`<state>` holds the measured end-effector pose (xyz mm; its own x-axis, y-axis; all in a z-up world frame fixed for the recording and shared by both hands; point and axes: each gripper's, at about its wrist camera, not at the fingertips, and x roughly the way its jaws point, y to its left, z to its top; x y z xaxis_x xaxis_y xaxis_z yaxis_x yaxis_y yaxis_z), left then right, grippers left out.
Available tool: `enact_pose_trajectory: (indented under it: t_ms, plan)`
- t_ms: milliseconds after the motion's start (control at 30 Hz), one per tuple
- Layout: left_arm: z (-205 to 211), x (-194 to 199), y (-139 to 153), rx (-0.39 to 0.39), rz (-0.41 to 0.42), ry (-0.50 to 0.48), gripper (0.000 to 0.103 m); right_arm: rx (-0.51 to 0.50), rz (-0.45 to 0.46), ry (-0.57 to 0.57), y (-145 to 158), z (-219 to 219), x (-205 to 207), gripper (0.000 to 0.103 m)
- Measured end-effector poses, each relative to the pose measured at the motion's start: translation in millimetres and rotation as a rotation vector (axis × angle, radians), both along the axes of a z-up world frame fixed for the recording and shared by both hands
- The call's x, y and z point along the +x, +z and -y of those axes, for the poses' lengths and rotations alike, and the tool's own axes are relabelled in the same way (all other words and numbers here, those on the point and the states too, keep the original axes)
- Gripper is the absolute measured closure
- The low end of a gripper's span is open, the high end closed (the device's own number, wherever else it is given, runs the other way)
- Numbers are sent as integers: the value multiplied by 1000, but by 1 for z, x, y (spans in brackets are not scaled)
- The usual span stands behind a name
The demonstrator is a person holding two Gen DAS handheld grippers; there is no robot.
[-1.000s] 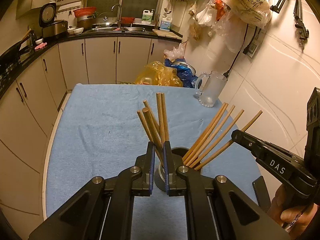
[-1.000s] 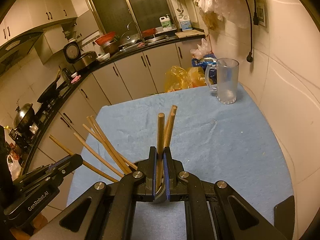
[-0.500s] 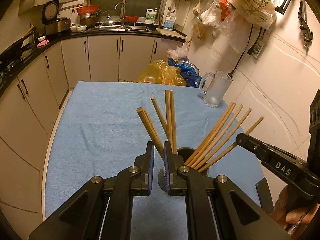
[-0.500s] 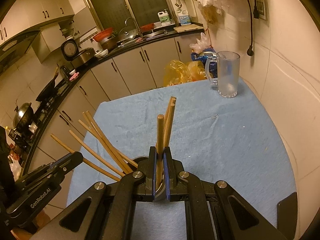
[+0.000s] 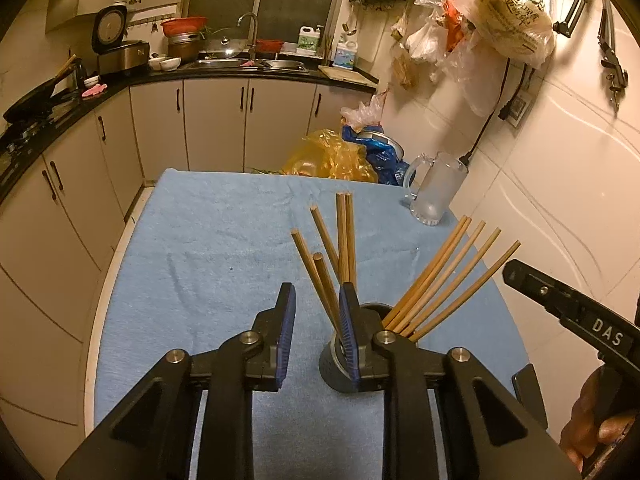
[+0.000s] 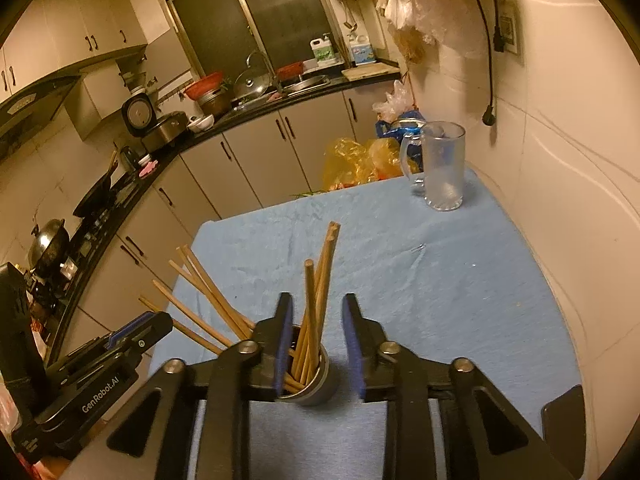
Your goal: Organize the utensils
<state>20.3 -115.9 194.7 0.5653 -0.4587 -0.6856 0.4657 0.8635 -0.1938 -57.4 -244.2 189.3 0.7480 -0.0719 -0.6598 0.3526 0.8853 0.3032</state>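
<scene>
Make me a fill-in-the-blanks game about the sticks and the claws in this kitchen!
1. The chopsticks stand in a dark ____.
2. Both the left claw and the right claw are ____.
3. The table's cloth is ____.
4. The glass mug sits near the ____ wall.

Missing words: cup; open; blue; tiled

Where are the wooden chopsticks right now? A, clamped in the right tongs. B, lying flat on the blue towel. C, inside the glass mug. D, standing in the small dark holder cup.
D: the chopsticks stand fanned out in the holder cup, while both the right tongs and the left tongs are open and the glass mug holds none.
</scene>
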Motion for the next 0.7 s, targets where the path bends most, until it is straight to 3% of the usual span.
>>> enact_pose_trajectory:
  t_ms: [300, 433, 700]
  plan:
    - [-9, -16, 14, 7, 48, 16, 70, -6, -8, -54, 7, 4, -24, 46]
    - [-18, -31, 23, 23, 90, 45, 47, -31, -19, -83, 10, 4, -41, 39]
    - [-47, -77, 15, 107, 156, 77, 22, -188, -46, -84, 11, -24, -84, 23]
